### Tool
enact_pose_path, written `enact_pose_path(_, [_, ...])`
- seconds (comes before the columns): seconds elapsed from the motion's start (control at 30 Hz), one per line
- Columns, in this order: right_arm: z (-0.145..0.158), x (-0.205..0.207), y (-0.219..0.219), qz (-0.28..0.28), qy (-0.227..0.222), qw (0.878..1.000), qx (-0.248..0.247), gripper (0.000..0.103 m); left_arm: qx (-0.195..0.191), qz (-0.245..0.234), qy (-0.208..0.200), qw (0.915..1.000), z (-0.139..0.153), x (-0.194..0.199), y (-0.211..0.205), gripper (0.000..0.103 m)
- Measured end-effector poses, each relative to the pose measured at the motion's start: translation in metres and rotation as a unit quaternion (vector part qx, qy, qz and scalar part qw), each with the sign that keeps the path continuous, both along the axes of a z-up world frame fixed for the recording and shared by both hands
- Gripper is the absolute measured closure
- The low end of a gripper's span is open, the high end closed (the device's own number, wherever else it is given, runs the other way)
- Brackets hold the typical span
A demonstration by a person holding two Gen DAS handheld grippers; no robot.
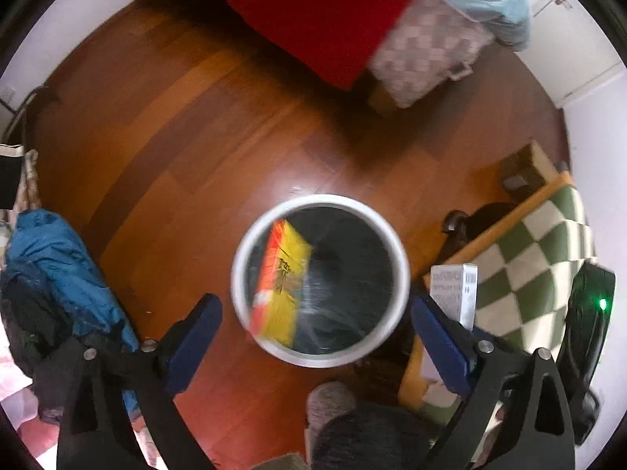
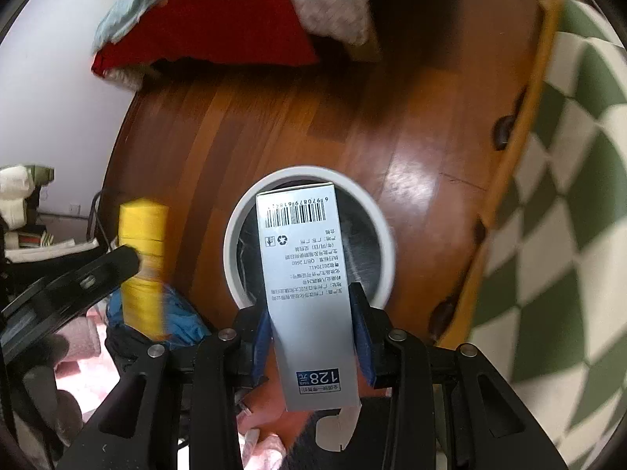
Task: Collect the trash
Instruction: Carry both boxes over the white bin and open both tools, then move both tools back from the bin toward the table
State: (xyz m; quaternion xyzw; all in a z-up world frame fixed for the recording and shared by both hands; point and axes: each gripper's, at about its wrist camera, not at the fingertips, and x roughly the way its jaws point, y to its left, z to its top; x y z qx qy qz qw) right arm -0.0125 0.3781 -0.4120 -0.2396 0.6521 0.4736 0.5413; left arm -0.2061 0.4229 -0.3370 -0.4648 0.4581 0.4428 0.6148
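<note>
The tall silver-grey cardboard box (image 2: 309, 293) with a barcode and printed text sits between the two blue pads of the right gripper (image 2: 313, 337), which clamp its long side faces at about mid-length. Its long axis runs along the fingers, pointing away from the camera and steeply down. The barcode end projects past the fingertips and overlaps the opening of the round white-rimmed waste bin (image 2: 386, 243) with a black liner. The end bearing the price label lies back between the finger arms.

The yellow-and-orange flat packet (image 1: 280, 282) is blurred. It lies within the bin's rim (image 1: 403, 274), against the left side of the opening, its long axis roughly along the fingers. It is clear of both blue pads of the left gripper (image 1: 317, 333), whose jaws stand released and wide, one on each side of the bin. In the right wrist view, a yellow blur is visible just beyond a black finger of the left gripper.

The bin stands on a reddish-brown wooden floor (image 1: 188, 125), near the edge of a green-and-white chequered rug (image 1: 540, 258).
</note>
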Motion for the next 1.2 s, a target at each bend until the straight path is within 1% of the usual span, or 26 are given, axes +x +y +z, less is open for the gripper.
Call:
enact_pose_path(0.07, [-0.015,-0.004,0.012,0.004,0.006,1.000,-0.011,0.061,0.012,0.003,0.023,0.9997,0.000,-0.006,0.001,0.004])
enact_pose_path(0.1, [-0.022,-0.005,0.017,0.009,0.011,1.000,-0.012,0.047,0.021,0.005,0.032,0.9993,0.001,-0.009,-0.002,0.004])
enact_pose_path(0.13, [-0.027,-0.007,0.019,0.012,0.009,1.000,-0.016,0.035,0.030,0.008,0.036,0.9989,0.003,-0.012,-0.001,0.004])
enact_pose_path(0.17, [-0.030,-0.008,0.018,0.013,0.008,1.000,-0.017,0.010,0.036,0.009,0.040,0.9985,0.004,-0.014,-0.001,0.004])
enact_pose_path(0.2, [-0.031,-0.009,0.018,0.014,0.009,1.000,-0.016,0.000,0.039,0.011,0.049,0.9980,0.004,-0.014,-0.003,0.004])
enact_pose_path(0.27, [-0.028,-0.010,0.015,0.022,-0.004,1.000,-0.016,0.000,0.048,0.014,0.057,0.9971,0.005,-0.018,-0.006,0.004])
enact_pose_path(0.33, [-0.024,-0.012,0.014,0.034,-0.034,0.999,-0.025,0.000,0.052,0.009,0.068,0.9963,0.006,-0.019,-0.012,0.004])
enact_pose_path(0.43, [-0.016,-0.013,0.004,0.051,-0.065,0.996,-0.033,0.000,0.066,0.000,0.087,0.9940,0.012,-0.018,-0.021,0.004])
enact_pose_path(0.53, [-0.004,-0.015,-0.005,0.058,-0.095,0.993,-0.041,0.000,0.068,-0.002,0.089,0.9937,0.018,-0.019,-0.030,0.004])
enact_pose_path(0.6, [0.002,-0.015,-0.011,0.058,-0.096,0.993,-0.041,0.000,0.068,-0.001,0.087,0.9939,0.022,-0.020,-0.034,0.004])
enact_pose_path(0.7, [0.015,-0.015,-0.021,0.058,-0.097,0.993,-0.039,0.000,0.080,-0.003,0.087,0.9930,0.034,-0.021,-0.044,0.004])
enact_pose_path(0.9, [0.049,-0.017,-0.043,0.058,-0.101,0.993,-0.016,0.000,0.107,-0.006,0.081,0.9909,0.068,-0.021,-0.065,0.004])
enact_pose_path(1.07, [0.090,-0.019,-0.064,0.061,-0.103,0.993,0.018,0.000,0.133,-0.008,0.070,0.9887,0.100,-0.020,-0.085,0.004])
enact_pose_path(1.2, [0.128,-0.018,-0.083,0.055,-0.104,0.992,0.052,0.000,0.152,-0.009,0.058,0.9866,0.125,-0.019,-0.105,0.004])
